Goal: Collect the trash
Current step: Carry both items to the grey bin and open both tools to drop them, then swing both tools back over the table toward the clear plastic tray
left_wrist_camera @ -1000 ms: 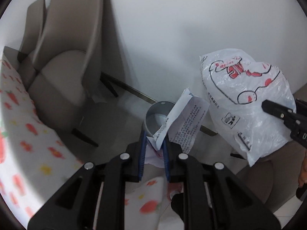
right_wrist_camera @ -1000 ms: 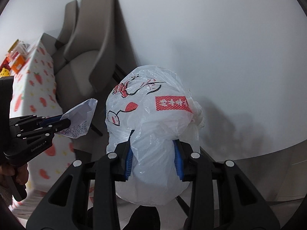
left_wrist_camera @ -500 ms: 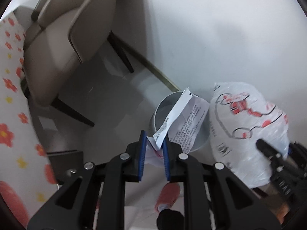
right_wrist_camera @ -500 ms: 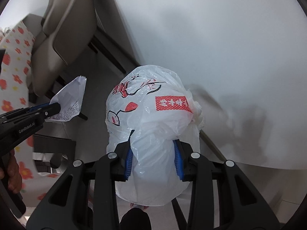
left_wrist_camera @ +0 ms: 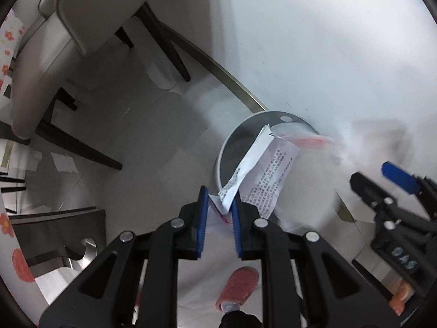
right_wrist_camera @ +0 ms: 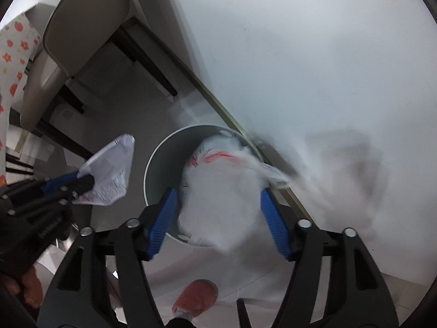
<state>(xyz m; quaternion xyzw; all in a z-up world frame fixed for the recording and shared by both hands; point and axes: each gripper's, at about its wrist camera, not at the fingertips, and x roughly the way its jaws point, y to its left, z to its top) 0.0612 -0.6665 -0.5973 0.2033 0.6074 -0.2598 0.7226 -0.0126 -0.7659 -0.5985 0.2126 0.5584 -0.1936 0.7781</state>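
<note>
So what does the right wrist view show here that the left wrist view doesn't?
Only the right wrist: the right gripper open wide, the blurred plastic bag between its pads over the bin.

Only the left wrist: the left gripper shut on the printed paper seen head-on, plus paper scraps on the floor.

Both: bin, paper, bag, beige chair, red shoe.

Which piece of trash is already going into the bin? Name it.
The white plastic bag, blurred, dropping into the bin; the printed paper remains clamped in the left gripper.
</note>
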